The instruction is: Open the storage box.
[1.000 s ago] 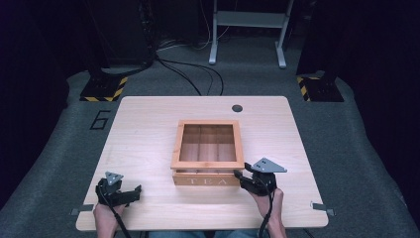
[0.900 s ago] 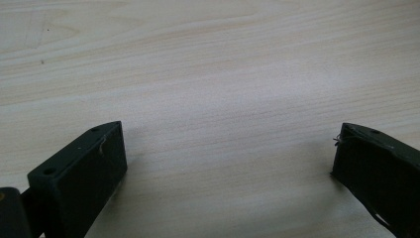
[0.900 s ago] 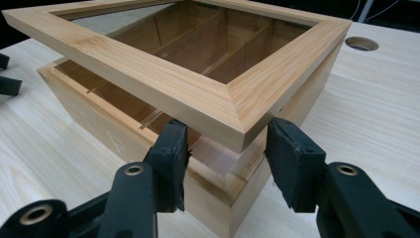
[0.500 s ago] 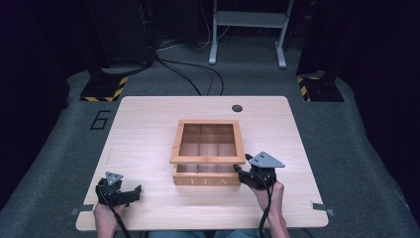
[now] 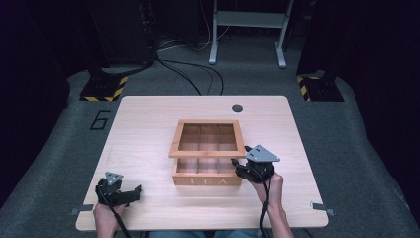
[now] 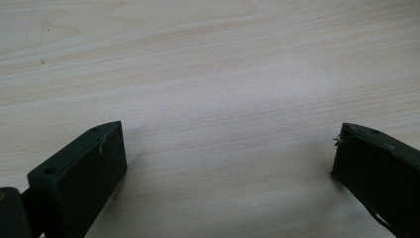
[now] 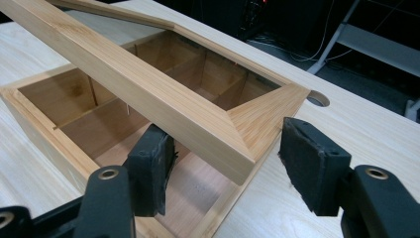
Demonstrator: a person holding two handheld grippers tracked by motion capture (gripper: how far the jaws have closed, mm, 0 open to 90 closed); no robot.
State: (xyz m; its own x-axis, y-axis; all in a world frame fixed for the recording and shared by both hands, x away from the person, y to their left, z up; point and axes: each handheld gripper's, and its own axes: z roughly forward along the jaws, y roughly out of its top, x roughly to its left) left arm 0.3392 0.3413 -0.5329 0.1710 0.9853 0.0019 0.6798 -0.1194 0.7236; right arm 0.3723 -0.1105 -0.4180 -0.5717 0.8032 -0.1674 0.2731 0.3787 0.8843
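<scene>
A wooden tea box (image 5: 207, 174) with inner compartments (image 7: 74, 99) stands at the table's middle front. Its open-frame lid (image 5: 207, 153) is tilted up at the front, hinged at the far side. My right gripper (image 5: 239, 166) is at the lid's front right corner (image 7: 257, 119). That corner lies between the jaws of my right gripper (image 7: 225, 131), which have just been opening; the left pad (image 7: 151, 168) sits beneath the front rail and the right pad (image 7: 309, 163) stands apart from the wood. My left gripper (image 5: 133, 193) rests open on the table at the front left, with bare wood between the jaws of this left gripper (image 6: 230, 131).
The light wooden table (image 5: 148, 129) has a round cable hole (image 5: 237, 108) at its far side. A metal clip (image 5: 321, 206) sticks out at the front right edge. Cables and a stand's feet lie on the dark floor beyond the table.
The right gripper has risen a little and the lid's front edge has tilted up higher off the box. Its jaws stand wider. The left gripper has not moved.
</scene>
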